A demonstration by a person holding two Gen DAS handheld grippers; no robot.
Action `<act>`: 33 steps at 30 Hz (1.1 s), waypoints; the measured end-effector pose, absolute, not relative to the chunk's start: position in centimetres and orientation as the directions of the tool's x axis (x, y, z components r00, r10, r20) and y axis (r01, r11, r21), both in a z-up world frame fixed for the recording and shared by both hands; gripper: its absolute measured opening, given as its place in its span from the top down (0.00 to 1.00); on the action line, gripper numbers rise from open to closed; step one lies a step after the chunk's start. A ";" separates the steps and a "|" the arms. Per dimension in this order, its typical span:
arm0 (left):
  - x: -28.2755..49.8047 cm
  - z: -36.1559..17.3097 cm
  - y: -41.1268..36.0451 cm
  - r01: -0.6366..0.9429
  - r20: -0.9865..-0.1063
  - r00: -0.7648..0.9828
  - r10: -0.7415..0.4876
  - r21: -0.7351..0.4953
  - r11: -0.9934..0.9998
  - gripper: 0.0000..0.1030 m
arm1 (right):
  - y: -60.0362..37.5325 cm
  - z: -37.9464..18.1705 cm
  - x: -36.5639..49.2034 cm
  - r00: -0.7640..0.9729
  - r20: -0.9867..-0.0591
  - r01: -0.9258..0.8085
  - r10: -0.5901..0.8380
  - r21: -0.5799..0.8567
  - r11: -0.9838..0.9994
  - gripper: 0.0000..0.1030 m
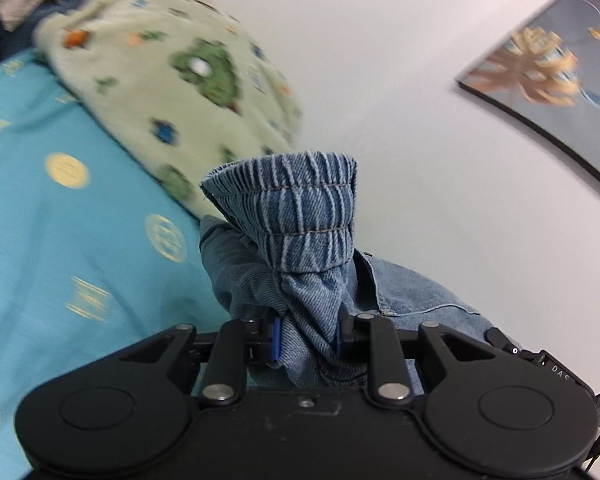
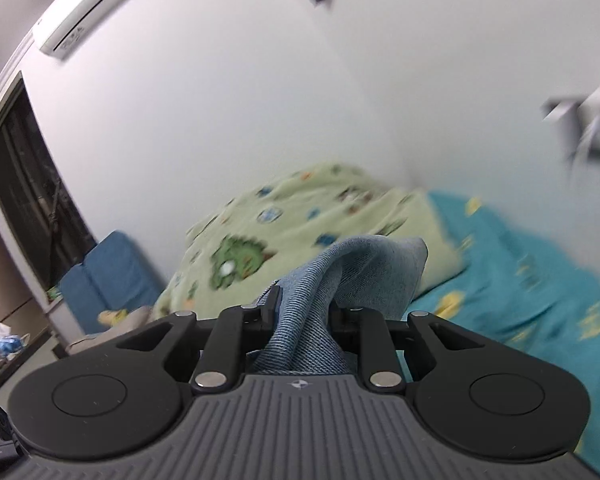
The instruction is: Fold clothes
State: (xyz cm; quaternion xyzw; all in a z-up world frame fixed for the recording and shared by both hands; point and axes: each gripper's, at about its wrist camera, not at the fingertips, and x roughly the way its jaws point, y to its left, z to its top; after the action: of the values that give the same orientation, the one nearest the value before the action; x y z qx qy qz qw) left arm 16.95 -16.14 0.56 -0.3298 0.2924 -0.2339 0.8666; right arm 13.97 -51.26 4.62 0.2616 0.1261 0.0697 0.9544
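A blue denim garment [image 1: 300,220] is held up in the air by both grippers. My left gripper [image 1: 308,332] is shut on a bunch of denim just below a ribbed, stitched hem or waistband that stands up in front of the camera. My right gripper [image 2: 302,312] is shut on another fold of the same denim [image 2: 340,272], which rises between the fingers. The rest of the garment hangs out of sight below both grippers.
A teal bedsheet [image 1: 40,220] with gold medallions covers the bed; it also shows in the right wrist view [image 2: 520,280]. A pale green cartoon-print blanket [image 1: 172,80] is heaped by the white wall [image 2: 260,120]. A framed picture [image 1: 548,72] hangs there. An air conditioner [image 2: 92,4] and a blue cushion [image 2: 108,276] are at left.
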 end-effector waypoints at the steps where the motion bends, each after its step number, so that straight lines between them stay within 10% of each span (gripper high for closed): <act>1: 17.1 0.4 -17.7 0.229 -0.348 0.707 -0.616 -0.711 0.665 0.80 | -52.8 4.8 13.2 0.963 -0.203 -0.053 0.180 0.508 0.860 0.81; 24: 18.4 -14.1 -36.4 0.389 -0.434 0.546 -0.717 -0.626 0.676 0.79 | -68.9 -10.7 6.8 0.917 -0.390 0.242 -0.082 0.380 0.893 0.80; 33: 16.8 -13.9 -36.9 0.449 -0.507 0.510 -0.695 -0.532 0.718 0.62 | -69.4 -14.7 6.3 0.848 -0.522 0.347 -0.091 0.417 0.840 0.77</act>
State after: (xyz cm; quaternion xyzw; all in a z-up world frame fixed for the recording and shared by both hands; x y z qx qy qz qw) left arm 16.82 -36.94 -13.94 -0.1689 0.3639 -0.3354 0.8524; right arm 6.29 -69.42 -14.74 0.2569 0.2490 -0.1181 0.9263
